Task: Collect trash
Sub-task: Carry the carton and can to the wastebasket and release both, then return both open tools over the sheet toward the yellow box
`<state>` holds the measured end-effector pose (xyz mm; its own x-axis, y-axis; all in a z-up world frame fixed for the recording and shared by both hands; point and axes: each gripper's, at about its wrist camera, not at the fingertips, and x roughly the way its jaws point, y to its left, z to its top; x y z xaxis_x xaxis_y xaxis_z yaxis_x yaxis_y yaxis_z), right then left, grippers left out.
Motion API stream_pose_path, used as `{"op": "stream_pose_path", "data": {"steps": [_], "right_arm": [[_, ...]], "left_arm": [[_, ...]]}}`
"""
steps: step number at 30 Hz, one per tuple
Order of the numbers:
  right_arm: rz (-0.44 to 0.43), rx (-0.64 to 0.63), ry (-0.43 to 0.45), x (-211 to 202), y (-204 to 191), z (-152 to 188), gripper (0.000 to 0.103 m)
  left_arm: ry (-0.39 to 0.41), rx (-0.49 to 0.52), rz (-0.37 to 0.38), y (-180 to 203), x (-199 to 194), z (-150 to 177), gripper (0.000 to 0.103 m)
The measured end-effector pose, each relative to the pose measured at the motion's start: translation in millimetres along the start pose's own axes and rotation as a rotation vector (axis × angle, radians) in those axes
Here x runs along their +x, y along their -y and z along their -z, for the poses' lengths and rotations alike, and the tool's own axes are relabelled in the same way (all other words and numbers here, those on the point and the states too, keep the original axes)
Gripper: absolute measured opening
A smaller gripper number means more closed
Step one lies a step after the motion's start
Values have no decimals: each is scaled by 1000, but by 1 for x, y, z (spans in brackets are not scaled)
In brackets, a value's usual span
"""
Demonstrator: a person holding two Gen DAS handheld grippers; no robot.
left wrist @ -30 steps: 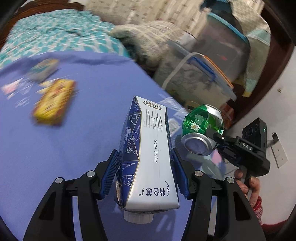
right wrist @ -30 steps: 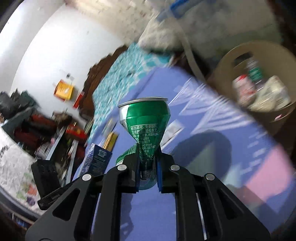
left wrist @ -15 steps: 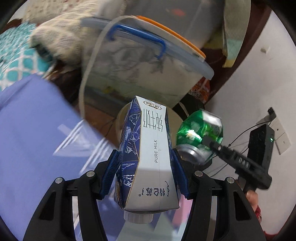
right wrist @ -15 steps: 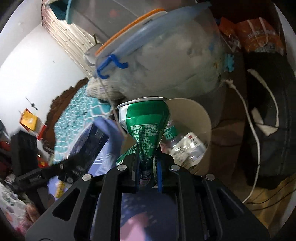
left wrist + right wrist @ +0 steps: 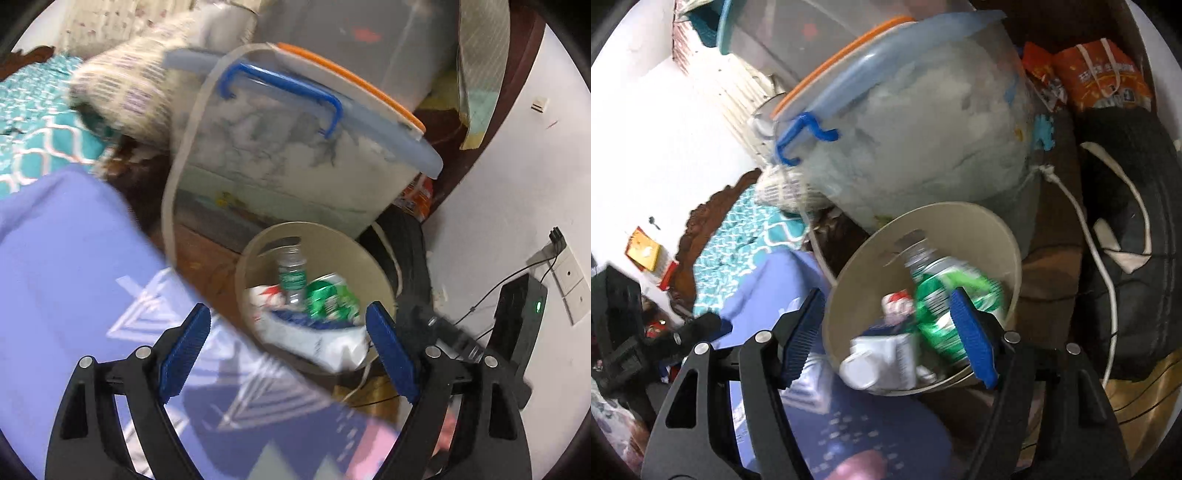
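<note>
A beige round trash bin (image 5: 369, 254) stands on the floor beside the purple table; it also shows in the right wrist view (image 5: 979, 225). In it lie the blue and white milk carton (image 5: 314, 338), also seen in the right wrist view (image 5: 882, 360), the crushed green can (image 5: 330, 299) (image 5: 945, 295), a plastic bottle (image 5: 291, 271) and a red and white wrapper (image 5: 897, 301). My left gripper (image 5: 290, 349) is open and empty above the bin's near rim. My right gripper (image 5: 888, 334) is open and empty over the bin.
A clear storage box (image 5: 295, 155) with blue handle and orange-edged lid stands behind the bin. The purple tablecloth (image 5: 66, 266) lies at left. A black tyre-like object (image 5: 1123, 240), white cord and orange bags (image 5: 1100, 74) are at right. Wall sockets (image 5: 569, 280) are on the right.
Both grippers opened over the bin. The milk carton left my left gripper and the green can left my right gripper; both now lie in the bin.
</note>
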<state>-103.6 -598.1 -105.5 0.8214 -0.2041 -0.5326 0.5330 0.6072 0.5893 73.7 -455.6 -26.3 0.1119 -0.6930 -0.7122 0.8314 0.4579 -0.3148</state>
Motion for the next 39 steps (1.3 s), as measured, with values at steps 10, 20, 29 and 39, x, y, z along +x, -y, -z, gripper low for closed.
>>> {"op": "stream_pose_path", "data": {"steps": [10, 20, 29, 39], "right_arm": [[-93, -44, -45, -15, -86, 69, 72], [-118, -143, -106, -16, -159, 135, 72], [-125, -214, -215, 0, -213, 180, 73], [-138, -317, -268, 8, -263, 216, 73]], "left_arm": [[91, -48, -298, -65, -103, 94, 82], [172, -104, -468, -98, -188, 160, 89], [235, -146, -615, -130, -247, 208, 94], [212, -240, -696, -173, -267, 244, 94]]}}
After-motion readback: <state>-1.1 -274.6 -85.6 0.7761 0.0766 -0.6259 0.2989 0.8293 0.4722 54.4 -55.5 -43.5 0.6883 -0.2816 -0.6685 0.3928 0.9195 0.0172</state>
